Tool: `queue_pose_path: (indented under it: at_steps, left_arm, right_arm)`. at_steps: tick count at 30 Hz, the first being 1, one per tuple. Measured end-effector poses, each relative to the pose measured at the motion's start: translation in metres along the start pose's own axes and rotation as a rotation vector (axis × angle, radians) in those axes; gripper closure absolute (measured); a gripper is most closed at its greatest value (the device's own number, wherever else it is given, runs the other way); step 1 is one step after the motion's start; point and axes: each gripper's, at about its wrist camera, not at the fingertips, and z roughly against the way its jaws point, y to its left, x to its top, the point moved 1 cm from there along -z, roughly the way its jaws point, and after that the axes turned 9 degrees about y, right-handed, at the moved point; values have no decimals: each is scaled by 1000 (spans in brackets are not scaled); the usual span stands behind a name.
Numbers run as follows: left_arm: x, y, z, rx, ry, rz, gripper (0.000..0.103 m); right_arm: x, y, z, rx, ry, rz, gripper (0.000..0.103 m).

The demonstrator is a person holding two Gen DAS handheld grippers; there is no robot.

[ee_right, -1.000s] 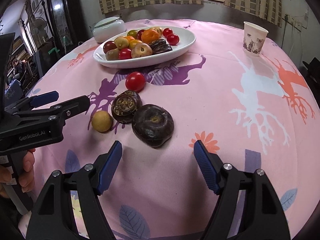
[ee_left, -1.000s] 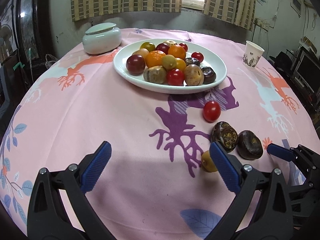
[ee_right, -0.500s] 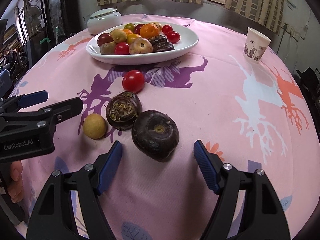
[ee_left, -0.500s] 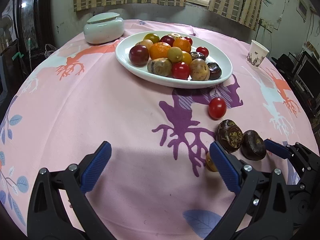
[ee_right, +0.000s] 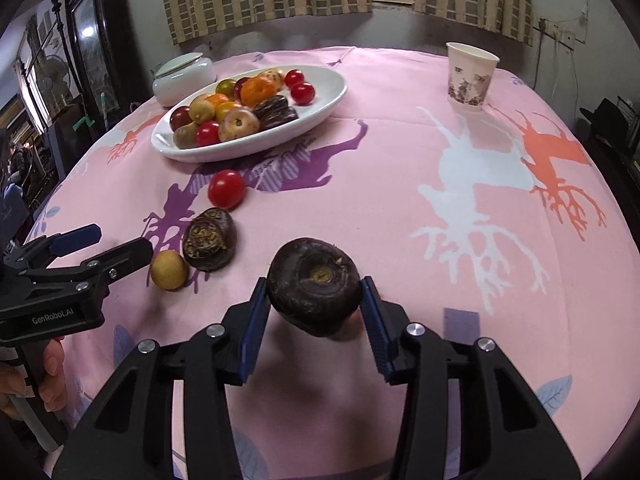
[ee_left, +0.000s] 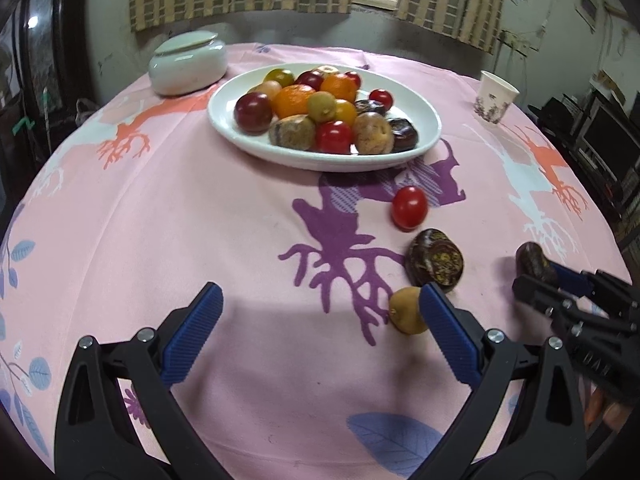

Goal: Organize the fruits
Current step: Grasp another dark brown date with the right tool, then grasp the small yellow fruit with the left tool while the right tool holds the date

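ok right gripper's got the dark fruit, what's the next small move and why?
Probably lift it and carry it toward the white plate. The right gripper is shut on the dark water chestnut, and the plate's near-right part looks bare. The left gripper is open, holding nothing.

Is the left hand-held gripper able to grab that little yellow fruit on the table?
Probably yes. The left hand-held gripper is open and empty, and the little yellow fruit lies right by the tip of one finger, just outside the gap. Nothing covers it; a small sideways shift looks enough.
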Motion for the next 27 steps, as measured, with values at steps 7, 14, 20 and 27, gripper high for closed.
queue_pose_path:
  at_steps: [7,14,20,27]
  left_arm:
    - [-12,-32,-3,1,-9,-138,3]
    - [-11,-29,-17,-75,60,-103,17]
    - [-10,-31,-15,-96,39,-114,54]
    - [-11,-36,-12,-126,31,-147,74]
  right_arm:
    - [1,-12,15,42,-44,-37,57]
    - [0,-3,21,59,-52,-4,57]
    - [0,-4,18,56,-39,-4,57]
    - [0,-1,22,50,-59,8,57]
